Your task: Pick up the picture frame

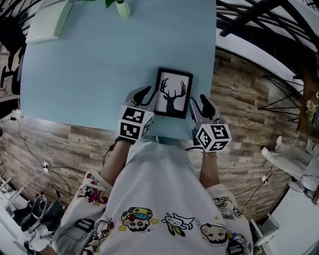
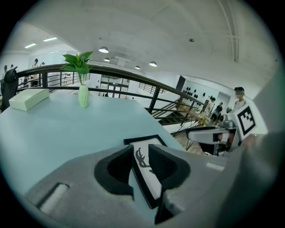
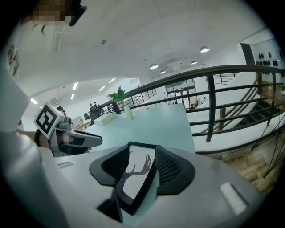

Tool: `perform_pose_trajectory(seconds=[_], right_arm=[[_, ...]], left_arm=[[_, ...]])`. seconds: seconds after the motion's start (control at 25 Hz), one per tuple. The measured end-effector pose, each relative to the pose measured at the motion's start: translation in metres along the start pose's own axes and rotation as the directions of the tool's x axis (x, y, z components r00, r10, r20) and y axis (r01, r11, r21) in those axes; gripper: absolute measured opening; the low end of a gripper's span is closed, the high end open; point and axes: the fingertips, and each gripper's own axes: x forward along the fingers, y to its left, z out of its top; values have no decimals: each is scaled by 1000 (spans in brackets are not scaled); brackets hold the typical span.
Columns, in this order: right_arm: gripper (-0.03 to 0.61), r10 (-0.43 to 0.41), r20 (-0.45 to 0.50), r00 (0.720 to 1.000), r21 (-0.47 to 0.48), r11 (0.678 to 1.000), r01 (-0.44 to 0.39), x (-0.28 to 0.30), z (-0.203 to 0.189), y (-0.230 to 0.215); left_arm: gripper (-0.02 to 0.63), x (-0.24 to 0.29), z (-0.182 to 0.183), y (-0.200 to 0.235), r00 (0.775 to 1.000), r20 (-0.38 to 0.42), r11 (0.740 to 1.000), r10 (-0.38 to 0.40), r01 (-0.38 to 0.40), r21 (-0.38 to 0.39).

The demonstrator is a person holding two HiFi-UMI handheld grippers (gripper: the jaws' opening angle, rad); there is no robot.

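Note:
A black picture frame (image 1: 173, 93) holding a deer-antler silhouette lies flat on the pale blue table (image 1: 84, 74), near its front edge. My left gripper (image 1: 147, 98) reaches onto the frame's left side, and its open jaws straddle that edge (image 2: 144, 147), with a strip of table showing beside the left pad. My right gripper (image 1: 198, 107) stands at the frame's right side. In the right gripper view the frame (image 3: 133, 182) runs between its open jaws (image 3: 141, 167). Each gripper view also shows the other gripper: the right one (image 2: 200, 133) and the left one (image 3: 87, 140).
A green plant in a pale vase (image 1: 123, 7) and a white box (image 1: 47, 22) stand at the table's far side. A dark railing (image 3: 209, 111) runs past the table's right, with wooden floor (image 1: 244, 89) below. The person's printed shirt fills the lower head view.

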Motion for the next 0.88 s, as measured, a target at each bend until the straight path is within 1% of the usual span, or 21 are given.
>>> perform_pose_trajectory(seconds=[0.2, 0.56, 0.88], right_arm=[[176, -1, -33, 999, 1, 1000, 1, 9, -15, -3], [176, 0, -72, 997, 58, 998, 4, 22, -38, -7], [176, -5, -75, 997, 107, 994, 13, 26, -48, -10]], left_arm=[[97, 16, -15, 2, 999, -41, 1000, -10, 10, -5], [97, 43, -41, 10, 993, -114, 999, -9, 3, -47], [97, 58, -63, 13, 987, -162, 996, 0, -14, -84]])
